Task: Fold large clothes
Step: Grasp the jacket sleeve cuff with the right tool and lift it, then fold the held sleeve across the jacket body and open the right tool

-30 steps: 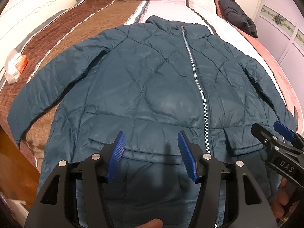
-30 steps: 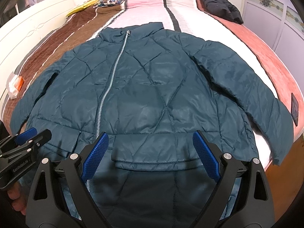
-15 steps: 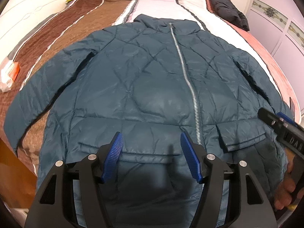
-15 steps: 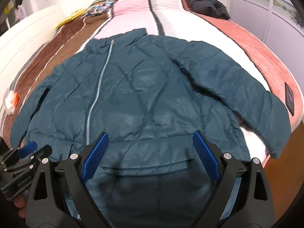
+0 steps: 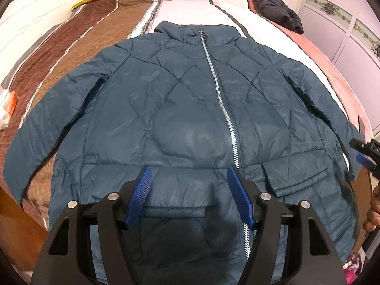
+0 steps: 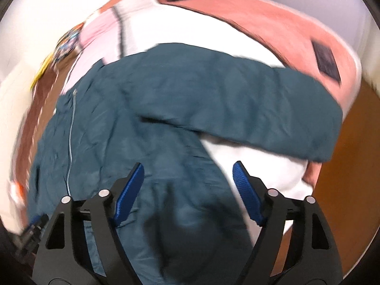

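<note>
Jacket (image 5: 185, 118) lies spread face up on the bed (image 5: 78, 45), zipped, collar toward the far end, hem at the near edge and partly overhanging it. Both sleeves are spread outward toward the side edges of the bed.

Left gripper (image 5: 188, 197) hovers over the hem near the zipper (image 5: 220, 99), jaws wide and holding nothing. Right gripper (image 6: 187, 190) is also wide and empty, above the jacket's right side with the right sleeve (image 6: 249, 109) ahead of it; this view is blurred, so fine detail is lost.

Slippery padded fabric is the main risk, I judge: a shallow pinch on the sleeve could take only the outer layer and slide off, or drag the whole jacket toward the near edge and off the bed. The sleeve's cuff lies close to the bed's right edge, next to a dark flat object (image 6: 326, 59), so a loose grab could let the cuff drop over the side.

Room looks ample toward the far end, where the striped cover is bare. Another dark garment (image 5: 275, 7) lies at the far right corner, well apart.
</note>
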Tool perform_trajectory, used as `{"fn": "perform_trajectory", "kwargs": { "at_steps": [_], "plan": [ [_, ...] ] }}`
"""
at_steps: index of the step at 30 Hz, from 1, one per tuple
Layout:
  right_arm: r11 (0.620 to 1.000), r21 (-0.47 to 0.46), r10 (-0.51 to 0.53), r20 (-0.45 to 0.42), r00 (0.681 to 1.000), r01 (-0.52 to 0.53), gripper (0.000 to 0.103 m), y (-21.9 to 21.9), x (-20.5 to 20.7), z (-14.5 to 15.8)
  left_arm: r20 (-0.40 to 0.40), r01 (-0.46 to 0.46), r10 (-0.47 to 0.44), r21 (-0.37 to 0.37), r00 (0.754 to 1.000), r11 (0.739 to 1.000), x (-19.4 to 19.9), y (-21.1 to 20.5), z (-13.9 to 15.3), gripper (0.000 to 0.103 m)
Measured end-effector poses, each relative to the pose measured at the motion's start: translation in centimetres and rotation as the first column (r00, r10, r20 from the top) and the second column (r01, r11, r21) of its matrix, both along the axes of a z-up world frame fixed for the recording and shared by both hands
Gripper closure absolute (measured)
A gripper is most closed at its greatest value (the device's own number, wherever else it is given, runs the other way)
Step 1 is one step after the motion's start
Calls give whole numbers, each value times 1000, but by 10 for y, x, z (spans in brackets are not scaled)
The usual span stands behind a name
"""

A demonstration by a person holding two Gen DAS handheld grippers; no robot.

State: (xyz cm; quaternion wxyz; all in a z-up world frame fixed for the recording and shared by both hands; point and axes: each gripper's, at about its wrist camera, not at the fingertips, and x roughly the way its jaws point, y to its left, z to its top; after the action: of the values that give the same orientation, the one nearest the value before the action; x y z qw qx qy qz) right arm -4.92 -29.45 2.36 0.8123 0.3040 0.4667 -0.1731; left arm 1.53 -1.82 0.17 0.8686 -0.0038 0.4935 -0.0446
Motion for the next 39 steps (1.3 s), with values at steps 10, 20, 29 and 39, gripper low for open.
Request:
{"fn": "perform_trajectory", "kwargs": {
  "at_steps": [10, 20, 29, 39],
  "plan": [
    [912, 352, -229, 11, 973, 211, 62, -84, -39, -36, -23, 14, -15, -16, 1000, 1000, 7, -7, -5, 39],
    [769, 524, -421, -16, 907, 366, 62, -116, -56, -68, -32, 23, -23, -8, 999, 1000, 11, -13, -9, 38],
    [708, 516, -555, -16, 832, 483, 72, -130, -60, -77, -40, 22, -23, -6, 999, 1000, 12, -14, -12, 38],
    [923, 34, -384, 136, 913, 383, 96, -105, -27, -7, -35, -11, 10, -46, 999, 999, 14, 2, -12, 39]
  ]
}}
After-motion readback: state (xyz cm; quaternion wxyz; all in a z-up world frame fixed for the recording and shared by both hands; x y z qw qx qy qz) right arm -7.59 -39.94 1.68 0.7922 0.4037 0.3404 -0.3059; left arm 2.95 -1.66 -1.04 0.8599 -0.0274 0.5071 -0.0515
